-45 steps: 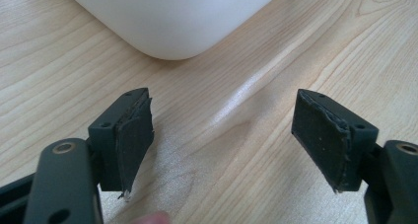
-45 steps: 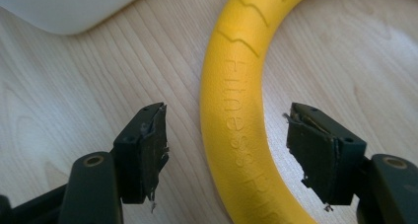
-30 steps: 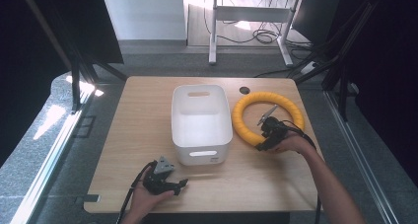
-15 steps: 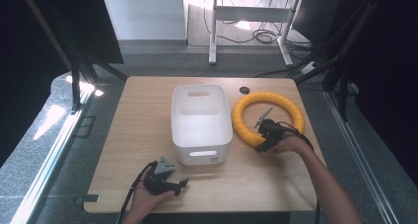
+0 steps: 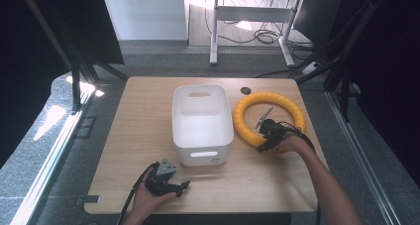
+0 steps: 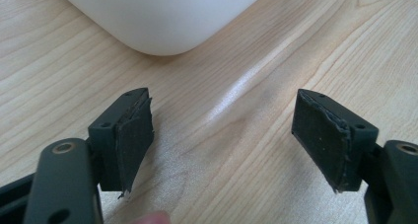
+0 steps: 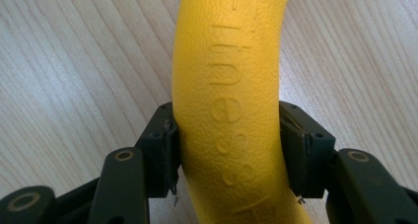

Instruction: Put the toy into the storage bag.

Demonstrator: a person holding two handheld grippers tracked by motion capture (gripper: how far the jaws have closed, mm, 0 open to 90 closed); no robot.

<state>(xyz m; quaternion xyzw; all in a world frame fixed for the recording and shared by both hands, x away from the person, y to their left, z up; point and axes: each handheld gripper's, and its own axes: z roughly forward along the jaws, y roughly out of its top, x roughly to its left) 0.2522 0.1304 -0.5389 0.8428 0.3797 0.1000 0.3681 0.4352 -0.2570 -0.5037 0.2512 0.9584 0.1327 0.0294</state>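
Contact is made: the right claw [image 7: 226, 150] now has its jaws pressed against both sides of the yellow fitness ring [image 7: 229, 86], clamped on the near-left part of the loop. Half a second ago, from the high view, that claw sat at much the same spot on the ring, so the change is small, a settling of the grip and not a reach. The ring [image 5: 247, 131] lies flat on the tabletop [image 5: 133, 126], just to the right of the white plastic bin [image 5: 202, 123] and apart from it. Raised lettering runs along the tube between the jaws in the right gripper view.

The left claw [image 6: 222, 140] rests low near the front edge of the tabletop, jaws wide apart with nothing between them, a rounded corner of the bin [image 6: 162, 17] ahead of it. It has barely shifted over the last second.

With the grip in place, the ring looks ready to be lifted, probably toward the bin. The ring is wider than the bin's opening looks, so it may need tilting or the second claw's help.
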